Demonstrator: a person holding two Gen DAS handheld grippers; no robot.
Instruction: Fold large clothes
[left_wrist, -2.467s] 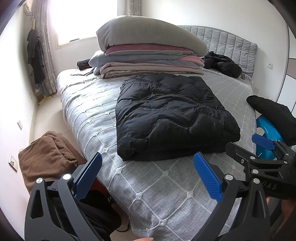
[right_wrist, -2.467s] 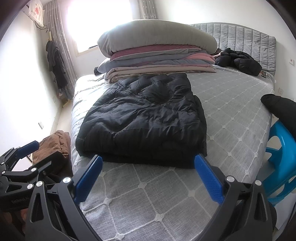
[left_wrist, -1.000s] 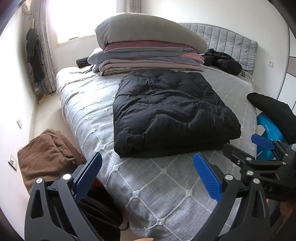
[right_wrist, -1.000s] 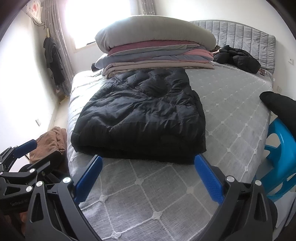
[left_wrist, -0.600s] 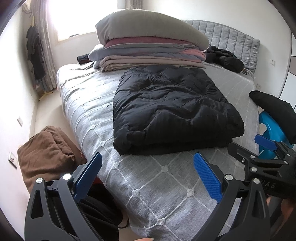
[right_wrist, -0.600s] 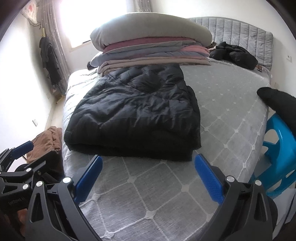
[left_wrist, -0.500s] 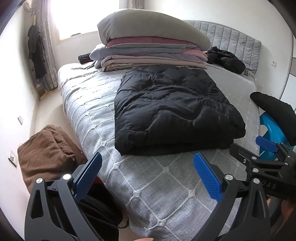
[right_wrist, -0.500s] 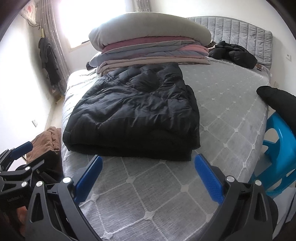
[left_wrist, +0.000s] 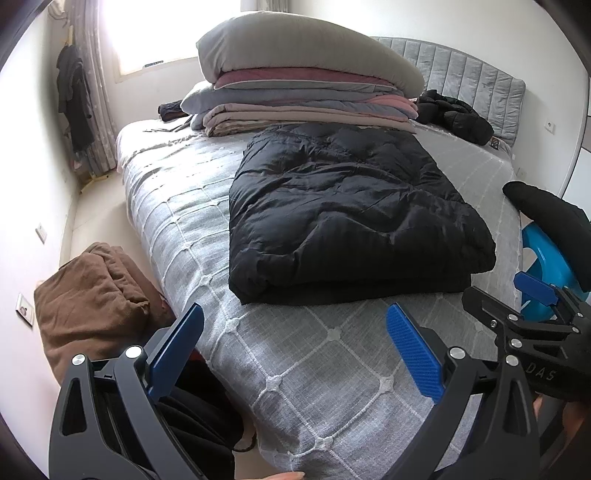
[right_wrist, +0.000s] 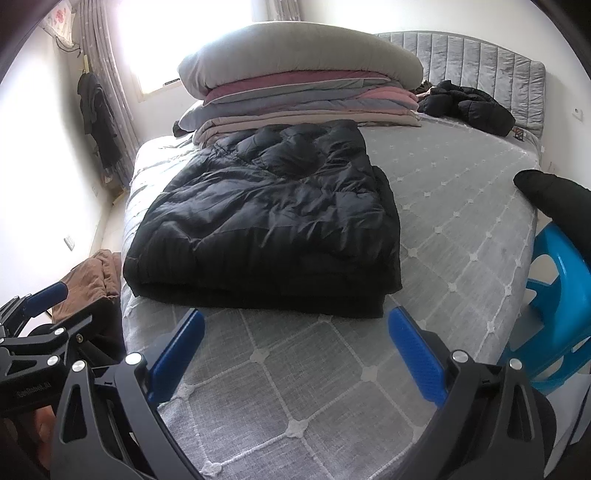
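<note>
— Left gripper (left_wrist: 295, 350) of mine hangs over the near edge of the bed (left_wrist: 332, 387), its blue pads spread wide with nothing between them. My right gripper (right_wrist: 295, 354) is spread apart the same way, also holding nothing, just short of the coat.

— Where is the coat?

— My black puffer coat (right_wrist: 266, 221) lies folded into a thick rectangle on the grey quilted bedspread, its near edge just beyond both sets of fingertips and not touching them. Its far end lies close to the stack of folded bedding (right_wrist: 303, 99), which has a grey pillow (right_wrist: 295, 55) on top.

— Any writing you can read?

— From my left camera I see the letters "DAS" on the side of the right gripper. From my right camera, there is small white lettering on the left gripper's body, too blurred to read.

— Anything else around?

— Another black puffy garment (left_wrist: 454, 114) is heaped by the grey padded headboard (right_wrist: 491, 70). A brown cloth bundle (left_wrist: 88, 295) sits on the floor beside the bed, and a blue plastic stool (right_wrist: 554, 302) stands on the other side with something black draped over it.
</note>
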